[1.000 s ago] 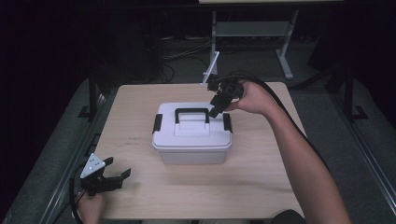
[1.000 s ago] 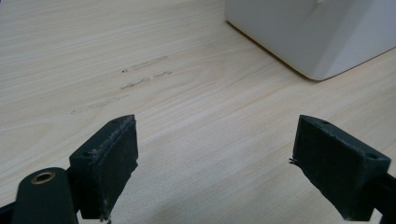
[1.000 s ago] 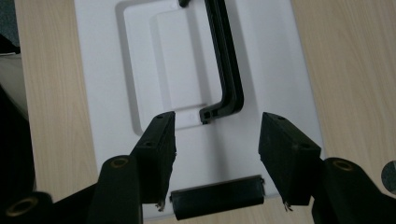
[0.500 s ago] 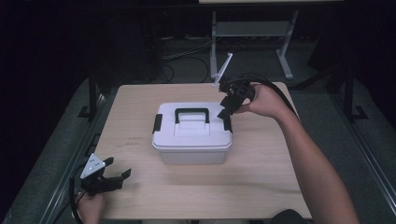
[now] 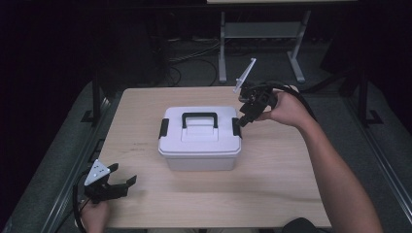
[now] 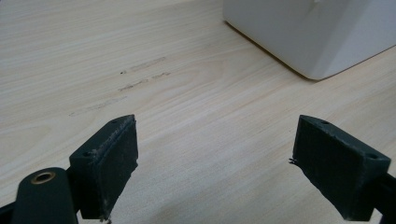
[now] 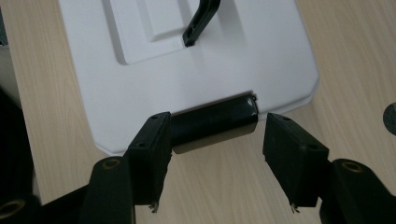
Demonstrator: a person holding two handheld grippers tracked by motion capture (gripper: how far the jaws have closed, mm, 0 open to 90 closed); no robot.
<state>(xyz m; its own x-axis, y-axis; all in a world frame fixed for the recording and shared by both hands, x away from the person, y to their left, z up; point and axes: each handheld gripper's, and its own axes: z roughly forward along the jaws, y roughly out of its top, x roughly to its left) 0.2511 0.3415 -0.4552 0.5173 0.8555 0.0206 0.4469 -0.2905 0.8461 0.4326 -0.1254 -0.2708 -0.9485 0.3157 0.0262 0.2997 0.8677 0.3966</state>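
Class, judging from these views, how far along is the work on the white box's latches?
Done: nothing that shows; the lid sits closed on the box. In hand: the right gripper, jaws just opening, straddles the right latch without clamping it. Left: the left latch looks untouched, and the left gripper waits open by the table's near corner.

Bench [image 5: 272, 194]: rectangular, light wood-grain top, faint scuff marks left of centre.
Floor [image 5: 340, 97]: dark grey, carpet-like.
Cables [image 5: 194, 58]: loose black runs on the floor beyond the bench.
Metal stand [image 5: 262, 34]: grey, two uprights with cross shelf, behind the bench.
Surroundings: dark, unlit.
Lighting: falls on the bench top.
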